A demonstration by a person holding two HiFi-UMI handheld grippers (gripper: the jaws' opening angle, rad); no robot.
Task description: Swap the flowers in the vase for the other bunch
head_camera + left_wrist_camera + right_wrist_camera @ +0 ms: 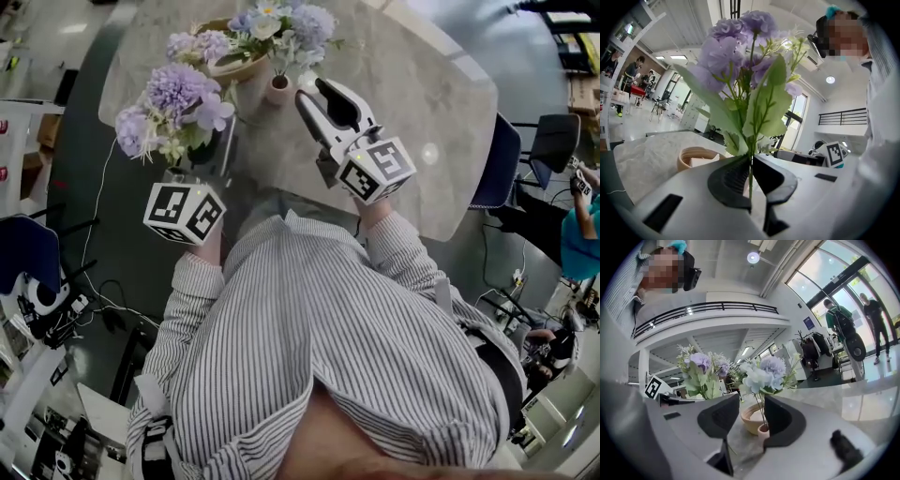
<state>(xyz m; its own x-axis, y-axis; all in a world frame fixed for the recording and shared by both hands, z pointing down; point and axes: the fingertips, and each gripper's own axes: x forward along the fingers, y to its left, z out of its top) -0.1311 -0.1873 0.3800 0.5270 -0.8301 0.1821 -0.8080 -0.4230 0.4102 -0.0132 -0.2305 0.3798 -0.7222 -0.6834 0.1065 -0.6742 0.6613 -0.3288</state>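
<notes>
Left gripper point(750, 160): jaws nearly together, pinched on the thin green stem point(750, 180) of the lilac artificial flower bunch point(736, 47). The bunch stands upright above the jaws, held in the air at the near left edge of the desk.

Right gripper point(751, 399): jaws wide apart with nothing pressed between them. It is aimed at the small pink ceramic vase point(763, 430), which shows in the gap but isn't touched.

The vase holds the pale blue flower bunch point(761, 373), so I judge removal has not yet started. It stands on the grey marble-look desk point(422, 103), just beside a round wooden bowl point(751, 419). From the head view the lilac bunch sits left of the vase, near it but apart.

Risks from here:
- The vase looks small and light. If I close on the blue stems and pull up, it may lift with them or tip.
- An open jaw coming in low could nudge the vase into the bowl or knock it over.
- The grip on the lilac bunch is on one thin stem. The heavy heads could swing or the stem could slip if I tilt the left gripper.
- The two bunches are close, so leaves could snag as the blue one comes out.
- Lilac blooms partly screen the head view on the left.
</notes>
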